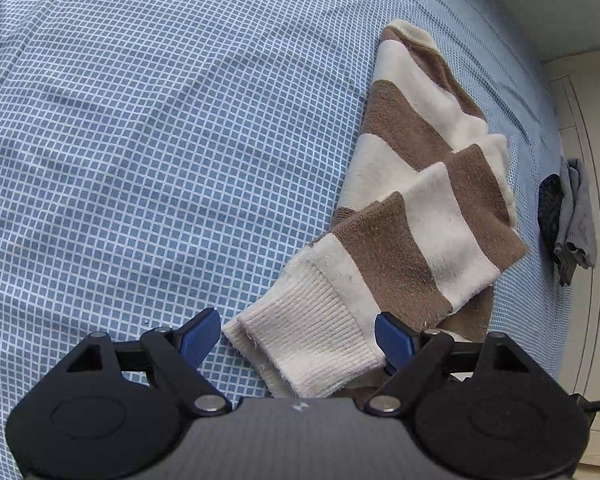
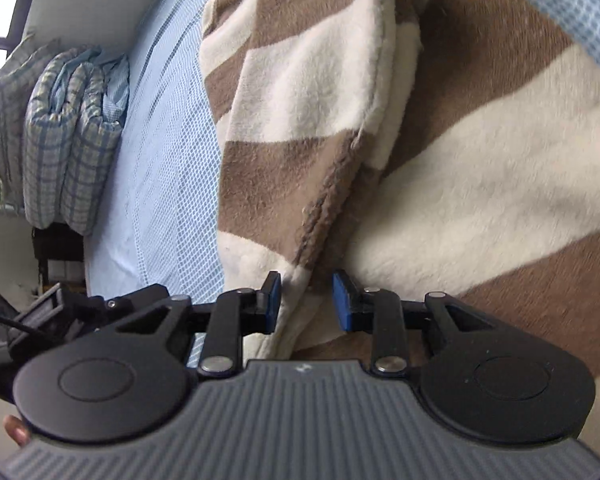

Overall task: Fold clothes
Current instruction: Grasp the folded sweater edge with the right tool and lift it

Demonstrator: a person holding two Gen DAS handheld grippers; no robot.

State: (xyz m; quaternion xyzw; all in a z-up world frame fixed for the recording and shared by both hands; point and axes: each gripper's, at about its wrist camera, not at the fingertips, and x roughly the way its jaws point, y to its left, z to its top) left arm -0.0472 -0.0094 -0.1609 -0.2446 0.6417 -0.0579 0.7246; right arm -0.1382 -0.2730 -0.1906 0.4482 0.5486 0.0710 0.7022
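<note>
Spread wide, the left gripper is straddling the sweater's ribbed cuff without squeezing; the right gripper is hovering slack-jawed over its seam; sweater lying on the bed; a sleeve fold seems underway, next needing a firm pinch.

Right hand-held gripper part-open over striped garment fold.
</note>
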